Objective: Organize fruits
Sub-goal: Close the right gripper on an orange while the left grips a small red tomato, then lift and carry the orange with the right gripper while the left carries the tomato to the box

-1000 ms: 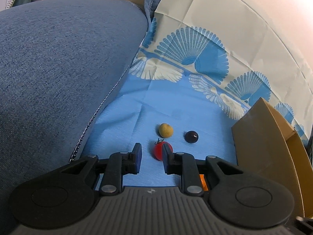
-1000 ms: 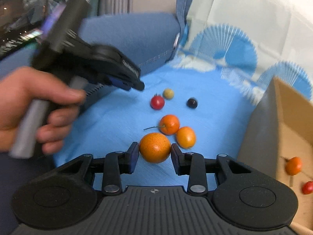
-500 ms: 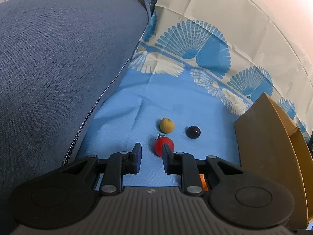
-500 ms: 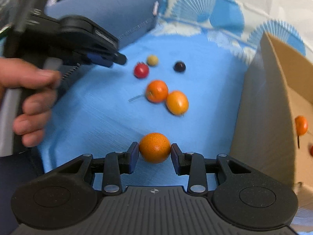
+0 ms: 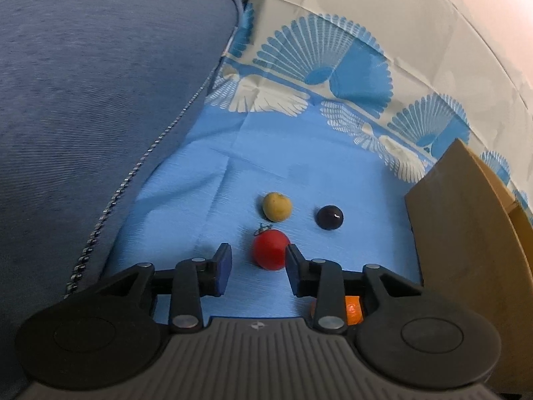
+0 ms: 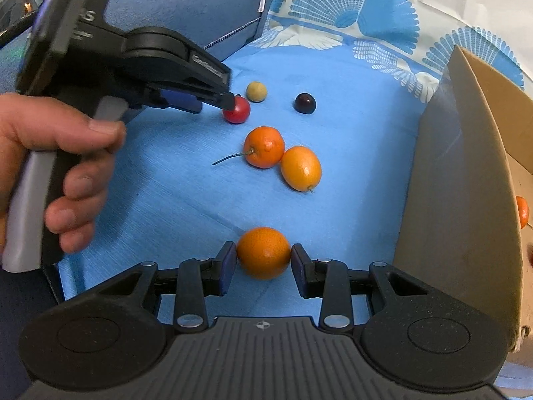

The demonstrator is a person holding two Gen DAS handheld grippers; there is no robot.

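Note:
My left gripper [image 5: 258,261] is open, low over the blue cloth, with a red cherry tomato [image 5: 270,249] between its fingertips, against the right finger. A yellow-green fruit [image 5: 276,206] and a dark grape [image 5: 329,217] lie just beyond. My right gripper [image 6: 263,261] is shut on an orange [image 6: 264,252] and holds it above the cloth. In the right wrist view the left gripper [image 6: 230,98] reaches the tomato [image 6: 237,110]; a stemmed orange [image 6: 265,146] and an oval kumquat [image 6: 301,168] touch each other mid-cloth.
A cardboard box [image 6: 466,173] stands on the right with an orange fruit [image 6: 523,211] inside; it also shows in the left wrist view [image 5: 466,220]. A blue sofa cushion [image 5: 83,83] rises on the left. A fan-patterned cloth [image 5: 333,66] covers the back.
My left gripper has moved forward and opened wider, so the tomato now sits between its fingers. My right gripper has lifted and pulled back with the orange, away from the other fruits.

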